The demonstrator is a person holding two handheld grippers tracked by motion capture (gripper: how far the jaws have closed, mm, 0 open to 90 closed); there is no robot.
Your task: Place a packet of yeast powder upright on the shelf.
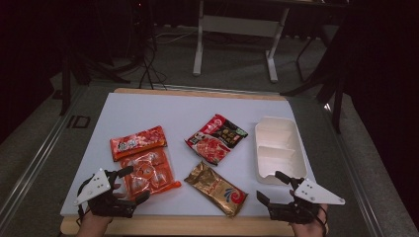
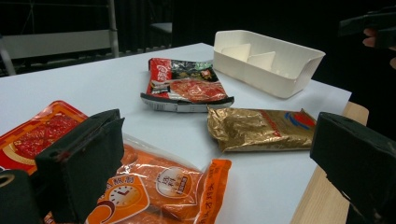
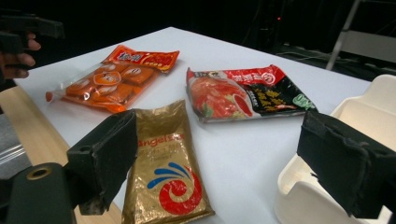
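Note:
Four snack packets lie on the white table top (image 1: 148, 111): a red packet (image 1: 137, 142), a clear orange packet (image 1: 148, 174) just in front of it, a red-and-black packet (image 1: 216, 138) and a gold packet (image 1: 216, 188). A white divided tray (image 1: 279, 148) stands at the right. My left gripper (image 1: 134, 184) is open at the near left, its jaws beside the orange packet (image 2: 154, 186). My right gripper (image 1: 270, 185) is open at the near right, between the gold packet (image 3: 163, 172) and the tray (image 3: 327, 200). Neither holds anything.
The table's wooden front edge (image 1: 197, 224) runs just under both hands. Behind the table, on the grey floor, stand a white table frame (image 1: 237, 24) and dark stands. The tray's compartments (image 2: 261, 60) hold nothing.

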